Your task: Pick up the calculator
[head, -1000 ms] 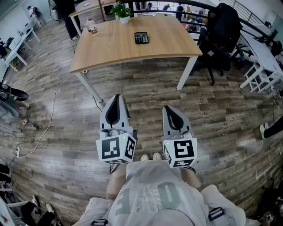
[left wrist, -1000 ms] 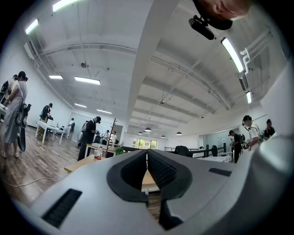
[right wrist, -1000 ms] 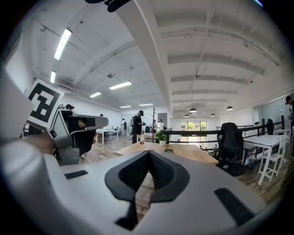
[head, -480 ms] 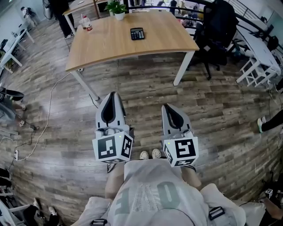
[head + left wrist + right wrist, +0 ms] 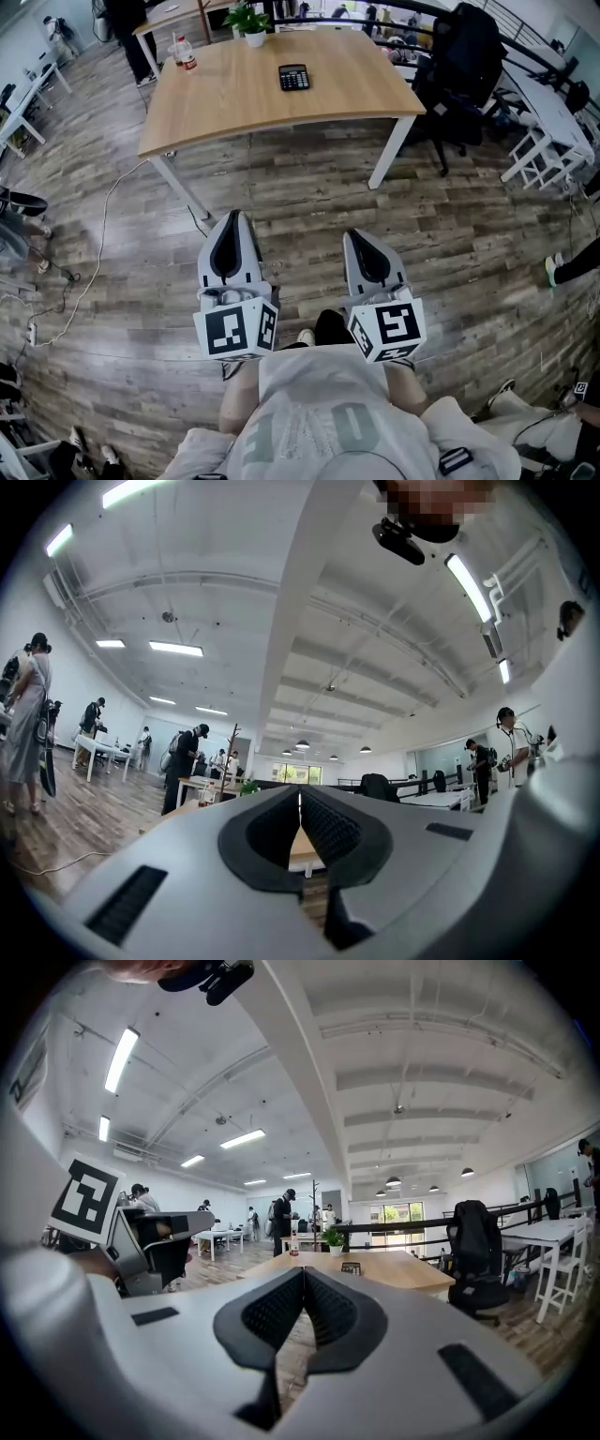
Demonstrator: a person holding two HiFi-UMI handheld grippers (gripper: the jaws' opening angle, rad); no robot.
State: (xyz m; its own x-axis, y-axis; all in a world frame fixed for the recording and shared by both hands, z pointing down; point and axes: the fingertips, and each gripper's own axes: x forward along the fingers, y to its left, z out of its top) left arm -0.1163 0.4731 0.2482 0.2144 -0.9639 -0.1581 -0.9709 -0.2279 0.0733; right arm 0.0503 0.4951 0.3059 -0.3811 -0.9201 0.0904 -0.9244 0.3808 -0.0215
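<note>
Calculator (image 5: 294,78) sits near the far edge of the bench (image 5: 234,108), well away from me. My left tool (image 5: 234,217) and right tool (image 5: 356,236) are both clenched on nothing. Approach step, I reckon; next I'd walk up and spread one tool.

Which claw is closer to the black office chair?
Right. The right gripper is well short of the black office chair; the left gripper is farther, beyond the right one.

Head view looks steeply down; both gripper views face the table (image 5: 234,103).
</note>
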